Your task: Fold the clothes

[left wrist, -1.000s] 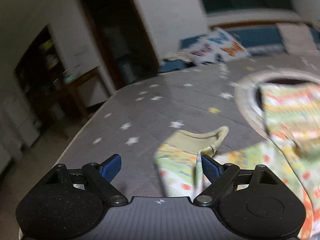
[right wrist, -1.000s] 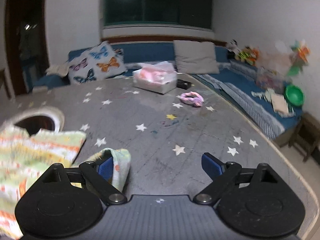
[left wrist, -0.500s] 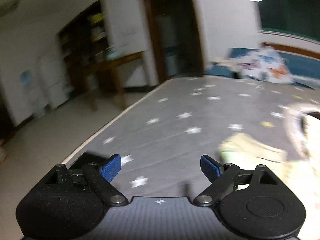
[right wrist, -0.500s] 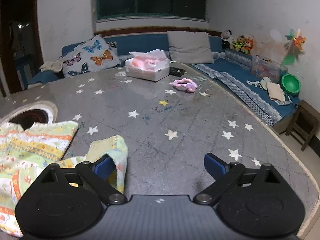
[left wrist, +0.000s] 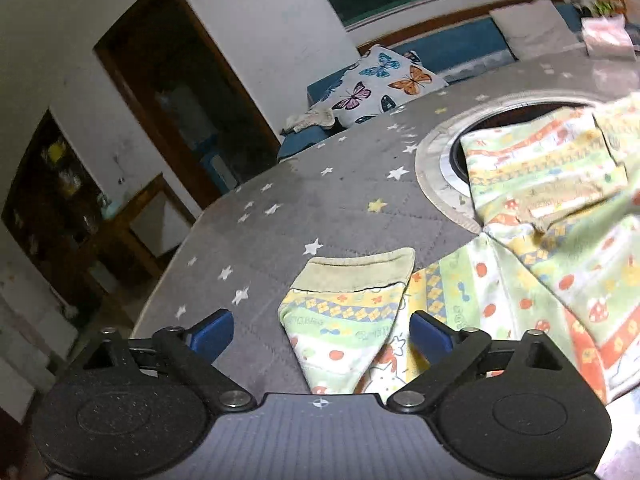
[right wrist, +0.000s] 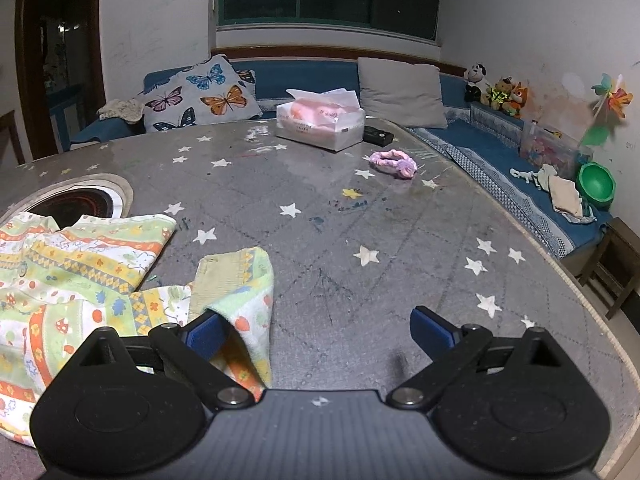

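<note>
Folding is barely begun on the patterned garment (left wrist: 520, 280).
Both the left gripper (left wrist: 321, 330) and right gripper (right wrist: 316, 330) are held apart, unclamped; sleeve cuffs (right wrist: 230, 270) lie unfolded.

Star-printed bench (right wrist: 400, 248) with household clutter

A tissue pack (right wrist: 320, 120), a black remote (right wrist: 378, 136) and a pink hair tie (right wrist: 394, 163) sit toward its far edge; a butterfly cushion (right wrist: 200, 98) leans on the blue sofa (right wrist: 304, 76) behind.

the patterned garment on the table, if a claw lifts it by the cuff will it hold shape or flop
Probably flop: the patterned garment lies in soft folds and wrinkles. The ribbed cuff looks thicker, likely a firmer grip. It seems light, so it may drag across the table rather than lift cleanly.
</note>
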{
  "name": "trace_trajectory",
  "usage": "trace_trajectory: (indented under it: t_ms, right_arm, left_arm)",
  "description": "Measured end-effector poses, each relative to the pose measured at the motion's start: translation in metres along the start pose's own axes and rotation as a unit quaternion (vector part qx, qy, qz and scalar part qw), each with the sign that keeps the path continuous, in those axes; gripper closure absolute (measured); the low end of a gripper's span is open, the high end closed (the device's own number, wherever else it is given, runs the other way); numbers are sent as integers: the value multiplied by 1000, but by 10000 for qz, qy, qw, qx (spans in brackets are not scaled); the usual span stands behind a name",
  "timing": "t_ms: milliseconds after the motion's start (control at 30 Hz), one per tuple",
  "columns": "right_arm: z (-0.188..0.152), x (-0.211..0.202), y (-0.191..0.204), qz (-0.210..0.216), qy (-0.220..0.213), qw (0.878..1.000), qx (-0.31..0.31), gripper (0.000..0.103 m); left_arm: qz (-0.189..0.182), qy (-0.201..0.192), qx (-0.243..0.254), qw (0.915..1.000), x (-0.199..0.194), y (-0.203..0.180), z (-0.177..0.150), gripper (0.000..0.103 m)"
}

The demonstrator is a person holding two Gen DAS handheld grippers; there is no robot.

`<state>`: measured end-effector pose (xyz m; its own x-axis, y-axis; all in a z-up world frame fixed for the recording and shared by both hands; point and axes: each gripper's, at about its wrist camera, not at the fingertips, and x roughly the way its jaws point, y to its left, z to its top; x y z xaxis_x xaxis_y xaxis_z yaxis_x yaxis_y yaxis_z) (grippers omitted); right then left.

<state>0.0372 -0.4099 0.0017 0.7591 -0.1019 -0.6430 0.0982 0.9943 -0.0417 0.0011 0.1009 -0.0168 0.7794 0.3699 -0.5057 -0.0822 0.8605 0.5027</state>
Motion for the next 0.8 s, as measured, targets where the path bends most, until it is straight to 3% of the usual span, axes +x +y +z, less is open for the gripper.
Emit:
trace_trajectory:
  t_ms: [200,400,500,667,800]
  right_arm:
    - [-5,5,4,75,85,9999,-10,5]
    - [-3,3,18,331,-17,9991,-278,5]
    - [4,4,25,426,-109,9983,-378,5]
    - [15,4,24,541,-265,9979,-240,5]
    - [26,-2,1,547,-558,9963,370,5]
  left_arm:
    - [388,95,-261,9989,17,5,5,6]
    - [354,277,-673,9967,21,15,6,6]
    - [308,173,-753,9965,10,12,12,7]
    - [-220,-361,-697,9967,-21,-6,41,7]
    - [-827,-721,-502,9927,-36,-38,69,7]
